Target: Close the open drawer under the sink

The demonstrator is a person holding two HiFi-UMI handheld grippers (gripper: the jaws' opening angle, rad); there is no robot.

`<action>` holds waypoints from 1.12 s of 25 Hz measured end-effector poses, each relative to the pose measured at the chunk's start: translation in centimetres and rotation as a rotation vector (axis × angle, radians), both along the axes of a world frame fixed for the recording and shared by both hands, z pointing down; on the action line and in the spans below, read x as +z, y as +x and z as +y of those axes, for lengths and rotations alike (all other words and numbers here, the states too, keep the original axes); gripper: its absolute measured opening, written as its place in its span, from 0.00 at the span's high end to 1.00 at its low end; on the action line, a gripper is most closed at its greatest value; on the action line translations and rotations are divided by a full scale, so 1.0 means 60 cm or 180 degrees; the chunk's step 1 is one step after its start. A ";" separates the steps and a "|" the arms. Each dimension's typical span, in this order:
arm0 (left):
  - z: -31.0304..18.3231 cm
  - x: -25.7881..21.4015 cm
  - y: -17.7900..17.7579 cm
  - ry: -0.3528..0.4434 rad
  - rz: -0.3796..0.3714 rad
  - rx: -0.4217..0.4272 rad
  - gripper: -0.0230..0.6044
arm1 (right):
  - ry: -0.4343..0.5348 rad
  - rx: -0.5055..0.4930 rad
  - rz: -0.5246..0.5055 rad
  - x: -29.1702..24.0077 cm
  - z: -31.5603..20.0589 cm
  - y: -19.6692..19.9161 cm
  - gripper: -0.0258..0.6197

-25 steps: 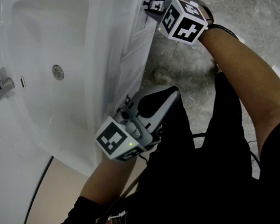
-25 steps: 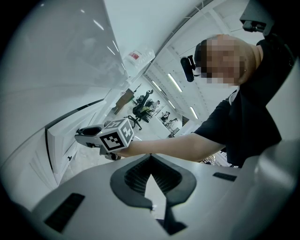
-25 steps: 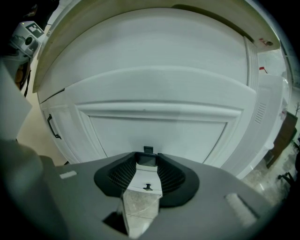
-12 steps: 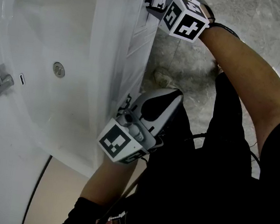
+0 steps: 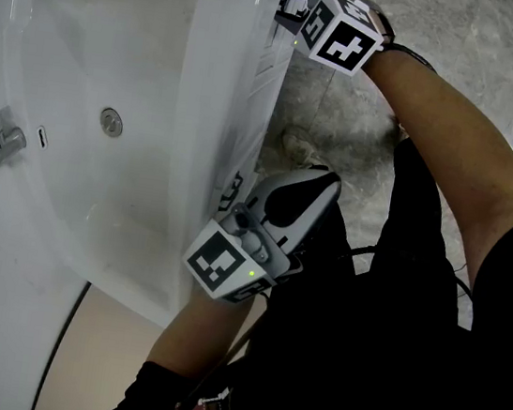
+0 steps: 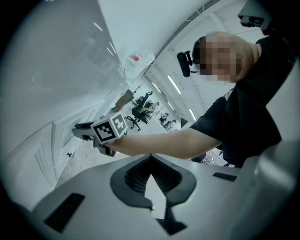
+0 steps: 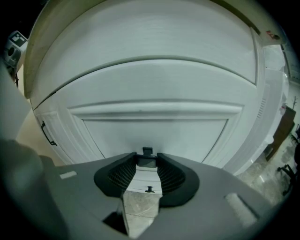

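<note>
Right gripper view has my right gripper (image 7: 147, 165) pinched, at a narrow gap, on the dark handle (image 7: 147, 161) of the white drawer (image 7: 154, 126). In the head view the drawer lies under the sink (image 5: 80, 42) (its far right side). My left gripper (image 6: 149, 160) is nearer me, jaws together, empty.

Head view looks steeply down the cabinet front (image 5: 252, 104); right gripper view faces it closely.
</note>
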State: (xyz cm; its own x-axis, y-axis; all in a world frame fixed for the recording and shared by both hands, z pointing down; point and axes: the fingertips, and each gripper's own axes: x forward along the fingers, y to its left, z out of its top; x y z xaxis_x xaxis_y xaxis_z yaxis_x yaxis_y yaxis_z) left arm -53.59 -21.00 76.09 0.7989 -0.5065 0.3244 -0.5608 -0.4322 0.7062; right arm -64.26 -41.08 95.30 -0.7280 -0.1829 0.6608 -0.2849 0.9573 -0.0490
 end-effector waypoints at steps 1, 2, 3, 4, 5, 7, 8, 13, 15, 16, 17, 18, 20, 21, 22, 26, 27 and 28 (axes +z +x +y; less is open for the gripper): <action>-0.001 -0.001 0.000 0.0001 0.0002 -0.0002 0.96 | -0.0023 0.0024 0.0008 0.001 -0.001 -0.001 0.74; -0.002 -0.001 -0.001 0.0003 0.0000 -0.0010 0.96 | -0.0040 0.0048 0.0015 0.002 -0.003 -0.001 0.74; -0.004 -0.001 -0.002 0.0006 -0.0007 -0.0025 0.96 | -0.0047 0.0062 0.0021 0.002 -0.005 -0.003 0.74; -0.005 -0.001 -0.004 0.0008 -0.0016 -0.0046 0.96 | -0.0044 0.0059 0.0025 0.001 -0.006 -0.004 0.75; -0.007 -0.002 -0.006 0.0009 -0.0026 -0.0071 0.96 | -0.0039 0.0049 0.0025 0.000 -0.006 -0.005 0.74; -0.011 -0.009 -0.008 0.0018 -0.0035 -0.0124 0.96 | -0.0062 0.0080 0.0004 0.000 -0.005 -0.004 0.74; -0.014 -0.015 -0.008 0.0035 -0.0038 -0.0156 0.96 | -0.0084 0.0122 0.0008 0.000 -0.005 -0.001 0.74; -0.026 -0.058 -0.022 0.0162 -0.0126 -0.0250 0.96 | -0.0125 0.0193 0.0246 0.007 0.013 0.037 0.67; -0.032 -0.085 -0.028 0.0215 -0.0151 -0.0294 0.96 | -0.0149 0.0219 0.0281 -0.007 0.029 0.071 0.67; -0.034 -0.101 -0.031 0.0240 -0.0166 -0.0317 0.96 | -0.0161 0.0225 0.0286 -0.020 0.041 0.091 0.67; -0.035 -0.117 -0.034 0.0259 -0.0184 -0.0339 0.96 | -0.0179 0.0230 0.0287 -0.036 0.056 0.111 0.67; -0.035 -0.134 -0.038 0.0274 -0.0206 -0.0362 0.96 | -0.0207 0.0241 0.0282 -0.054 0.071 0.131 0.67; -0.035 -0.169 -0.046 0.0312 -0.0261 -0.0415 0.96 | -0.0265 0.0280 0.0253 -0.096 0.096 0.165 0.67; -0.037 -0.186 -0.051 0.0344 -0.0292 -0.0446 0.96 | -0.0270 0.0309 0.0221 -0.121 0.102 0.179 0.67; -0.040 -0.203 -0.054 0.0387 -0.0322 -0.0477 0.96 | -0.0252 0.0346 0.0176 -0.147 0.101 0.191 0.67; -0.058 -0.270 -0.064 0.0553 -0.0411 -0.0547 0.96 | -0.0192 0.0521 -0.0074 -0.261 0.082 0.229 0.68; -0.058 -0.288 -0.066 0.0574 -0.0432 -0.0558 0.96 | -0.0197 0.0550 -0.0128 -0.289 0.083 0.236 0.70; -0.059 -0.305 -0.069 0.0596 -0.0454 -0.0572 0.96 | -0.0196 0.0567 -0.0170 -0.314 0.086 0.243 0.72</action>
